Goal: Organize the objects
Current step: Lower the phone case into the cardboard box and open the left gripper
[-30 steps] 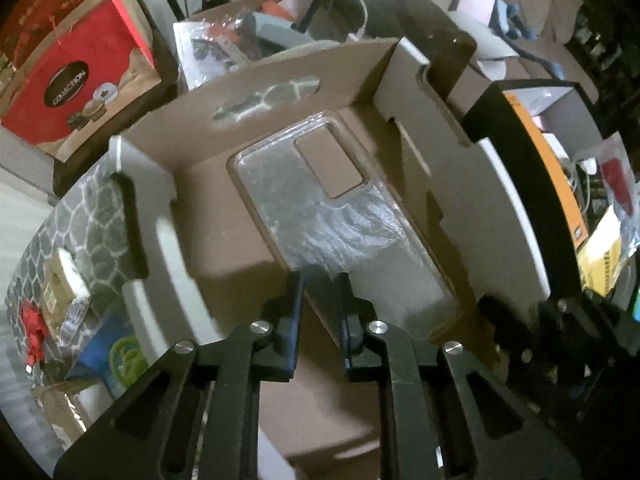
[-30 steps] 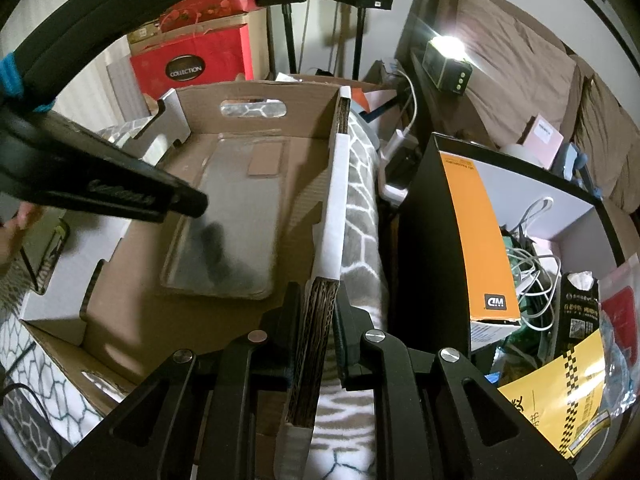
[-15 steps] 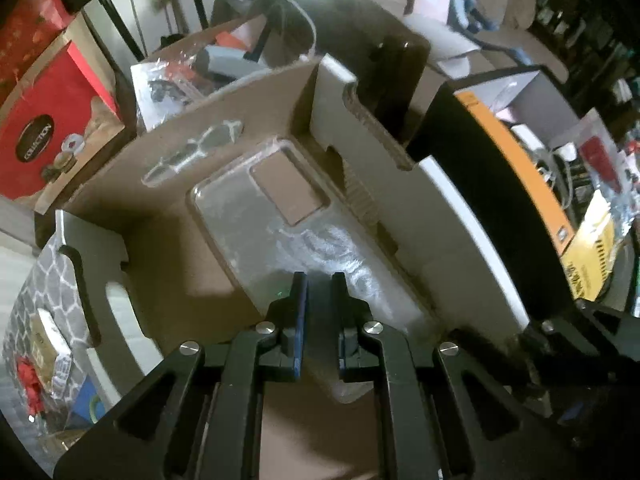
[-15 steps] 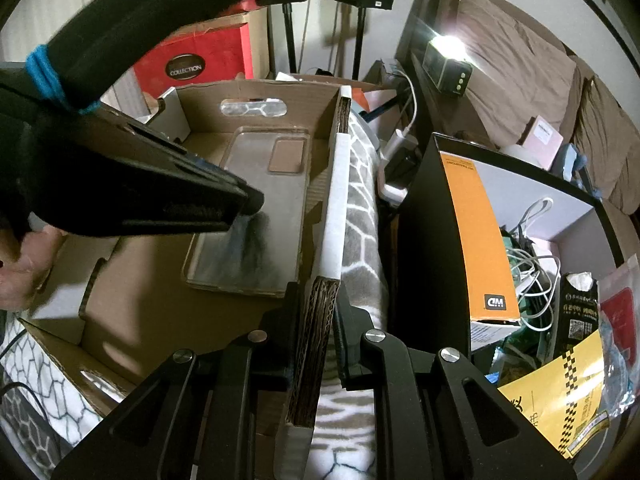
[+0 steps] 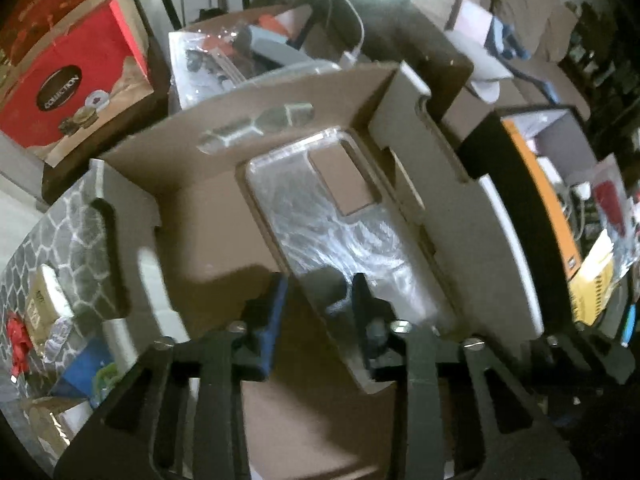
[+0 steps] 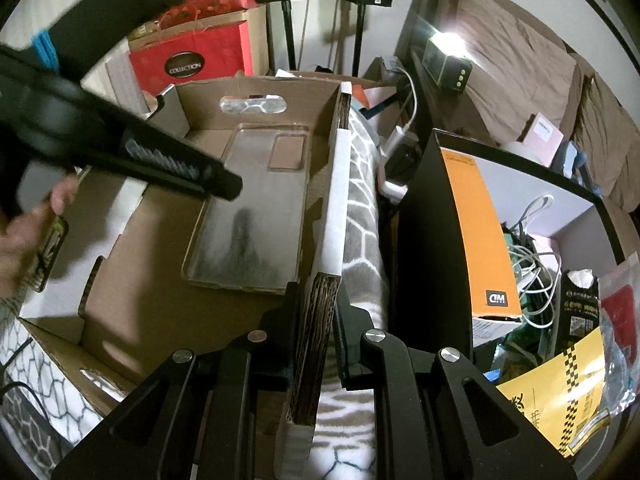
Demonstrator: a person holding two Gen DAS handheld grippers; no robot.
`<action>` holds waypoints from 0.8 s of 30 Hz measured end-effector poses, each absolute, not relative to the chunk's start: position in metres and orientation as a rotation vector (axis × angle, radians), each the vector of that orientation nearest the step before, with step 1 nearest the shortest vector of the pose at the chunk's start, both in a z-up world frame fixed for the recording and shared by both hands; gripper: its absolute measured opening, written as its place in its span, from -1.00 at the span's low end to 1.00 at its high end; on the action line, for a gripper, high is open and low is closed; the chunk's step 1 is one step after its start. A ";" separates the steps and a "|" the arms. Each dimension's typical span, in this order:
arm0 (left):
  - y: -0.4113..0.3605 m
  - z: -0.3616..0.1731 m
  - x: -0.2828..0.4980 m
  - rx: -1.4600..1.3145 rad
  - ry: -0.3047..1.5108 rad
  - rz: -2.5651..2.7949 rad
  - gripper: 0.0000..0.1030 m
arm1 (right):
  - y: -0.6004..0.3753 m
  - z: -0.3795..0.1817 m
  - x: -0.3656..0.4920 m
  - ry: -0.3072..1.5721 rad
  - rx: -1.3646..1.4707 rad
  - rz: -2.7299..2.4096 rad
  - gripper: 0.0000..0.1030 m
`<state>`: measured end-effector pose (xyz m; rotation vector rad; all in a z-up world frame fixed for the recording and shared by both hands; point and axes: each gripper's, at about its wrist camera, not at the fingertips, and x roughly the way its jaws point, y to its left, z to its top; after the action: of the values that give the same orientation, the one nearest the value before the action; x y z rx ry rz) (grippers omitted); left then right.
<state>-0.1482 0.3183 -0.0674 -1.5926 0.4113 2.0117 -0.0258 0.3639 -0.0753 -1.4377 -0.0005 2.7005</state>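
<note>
Clear phone case (image 5: 320,216) lay flat on the floor of the open cardboard box (image 5: 192,216), camera cutout toward the far wall with the handle slot, long edge near the right-hand wall. A second earlier the left gripper (image 5: 320,300) had its jaws nearly together at the near end of the case; half a second ago likewise. Now the jaws were opening, the near end of the case showing in the gap between them, pads apparently clear of it. Judgement: the case had just been let go inside the box, so this item counts as placed; withdrawal of the left gripper is the likely next step.

Right gripper (image 6: 316,312) unchanged across all three instants: jaws closed tight on the edge of the box's right side wall (image 6: 332,208), presumably steadying the box.

View differences: the left wrist view showed the gap between the left jaws and the glossy case under them, blurred. The right wrist view showed the case whole and lying undisturbed, the left gripper from the side hanging above it, and part of the person's hand (image 6: 28,232) behind it. It also showed the black-and-orange box (image 6: 472,232) just beside, with cables inside
</note>
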 end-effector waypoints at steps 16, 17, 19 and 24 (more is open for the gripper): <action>0.314 -0.054 -0.146 -1.554 0.339 2.003 -0.18 | 0.366 -0.075 -0.025 0.015 -1.440 2.696 -0.73; 0.309 -0.046 -0.147 -1.536 0.322 2.005 -0.11 | 0.366 -0.075 -0.026 0.017 -1.444 2.694 -0.73; 0.297 -0.028 -0.145 -1.496 0.287 2.007 -0.02 | 0.366 -0.076 -0.026 0.017 -1.451 2.689 -0.73; 0.256 0.013 -0.142 -1.400 0.251 2.073 0.26 | 0.366 -0.077 -0.025 0.024 -1.453 2.684 -0.73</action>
<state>-0.1420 0.2557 0.0130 -1.3997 0.2514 2.0732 -0.0252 0.3664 -0.0768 -1.4531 0.0240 2.6838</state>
